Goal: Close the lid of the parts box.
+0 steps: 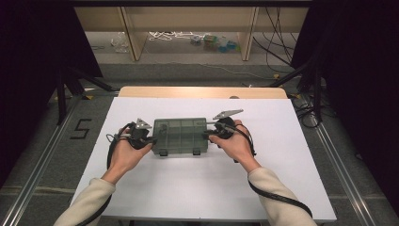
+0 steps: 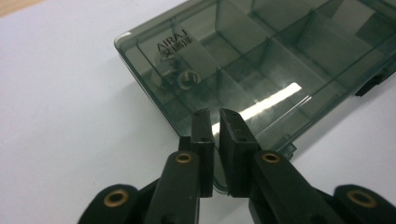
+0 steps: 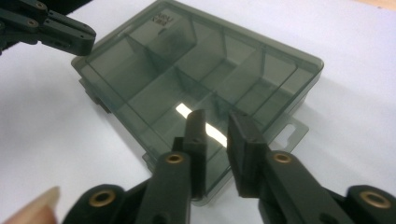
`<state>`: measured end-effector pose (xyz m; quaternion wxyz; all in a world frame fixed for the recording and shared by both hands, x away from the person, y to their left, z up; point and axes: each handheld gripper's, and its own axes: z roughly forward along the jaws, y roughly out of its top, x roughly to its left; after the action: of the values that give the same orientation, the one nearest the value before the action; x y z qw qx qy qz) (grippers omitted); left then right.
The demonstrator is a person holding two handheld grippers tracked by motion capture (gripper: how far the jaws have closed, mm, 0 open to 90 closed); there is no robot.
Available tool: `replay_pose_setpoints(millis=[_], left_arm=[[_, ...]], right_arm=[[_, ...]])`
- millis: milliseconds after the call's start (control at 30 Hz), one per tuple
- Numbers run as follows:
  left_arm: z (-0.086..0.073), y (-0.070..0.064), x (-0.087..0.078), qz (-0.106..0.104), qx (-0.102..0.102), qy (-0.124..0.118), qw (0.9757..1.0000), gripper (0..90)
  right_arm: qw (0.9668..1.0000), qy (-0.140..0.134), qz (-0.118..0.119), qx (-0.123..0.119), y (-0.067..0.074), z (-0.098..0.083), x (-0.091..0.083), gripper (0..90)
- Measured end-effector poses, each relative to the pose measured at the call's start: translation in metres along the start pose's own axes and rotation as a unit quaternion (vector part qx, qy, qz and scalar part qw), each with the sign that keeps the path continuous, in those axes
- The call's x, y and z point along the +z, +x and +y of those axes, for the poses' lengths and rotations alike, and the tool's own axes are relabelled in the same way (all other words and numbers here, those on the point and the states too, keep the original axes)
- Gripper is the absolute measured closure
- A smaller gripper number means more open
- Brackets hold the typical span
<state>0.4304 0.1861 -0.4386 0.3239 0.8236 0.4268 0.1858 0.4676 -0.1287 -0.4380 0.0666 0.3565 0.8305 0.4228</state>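
On the lid of the box under my left gripper I can read "AIRAJ" moulded into the smoky plastic near one corner. A second, smaller line sits right beneath it, but its characters are too fine for me to make out. From my right gripper view the same mark stands at the far corner of the lid, turned sideways and too blurred to spell. On the floor to the left of the table, a large dark "5" is marked. I can read nothing else.
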Motion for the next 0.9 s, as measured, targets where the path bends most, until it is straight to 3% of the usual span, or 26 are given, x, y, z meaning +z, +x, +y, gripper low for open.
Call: replay_pose_setpoints(millis=[67,133,200,300,367,467,600,767,900], left_arm=[[0.000,-0.001,-0.002,0.009,-0.003,-0.018,0.9998,79.4],[0.000,0.000,-0.006,0.007,0.008,-0.028,0.9996,75.2],[-0.001,-0.001,-0.008,0.005,-0.003,-0.052,0.9987,68.6],[-0.005,0.002,-0.015,0.008,0.028,-0.057,0.9980,55.2],[-0.009,0.002,-0.018,0.005,0.035,-0.076,0.9965,47.3],[-0.016,0.000,-0.023,0.007,0.030,-0.106,0.9938,36.6],[-0.025,-0.002,-0.030,0.008,0.030,-0.129,0.9912,23.8],[-0.036,-0.004,-0.040,-0.005,0.022,-0.161,0.9866,20.1],[-0.046,-0.005,-0.049,-0.004,0.020,-0.173,0.9847,19.8]], right_arm=[[1.0000,-0.007,-0.004,-0.001,0.000,0.000,-0.002,72.2],[0.9998,-0.017,-0.002,-0.011,0.000,0.000,-0.002,69.1],[0.9998,-0.019,0.000,-0.009,0.002,-0.002,-0.005,66.9],[0.9991,-0.037,0.003,-0.020,0.002,-0.005,-0.009,60.9],[0.9982,-0.053,0.006,-0.027,0.002,-0.008,-0.014,53.4],[0.9961,-0.075,0.004,-0.047,0.001,-0.013,-0.024,43.2],[0.9939,-0.099,0.010,-0.049,-0.001,-0.023,-0.038,37.6],[0.9891,-0.132,0.016,-0.063,-0.001,-0.035,-0.056,34.4],[0.9858,-0.148,0.019,-0.076,0.003,-0.044,-0.072,32.9]])
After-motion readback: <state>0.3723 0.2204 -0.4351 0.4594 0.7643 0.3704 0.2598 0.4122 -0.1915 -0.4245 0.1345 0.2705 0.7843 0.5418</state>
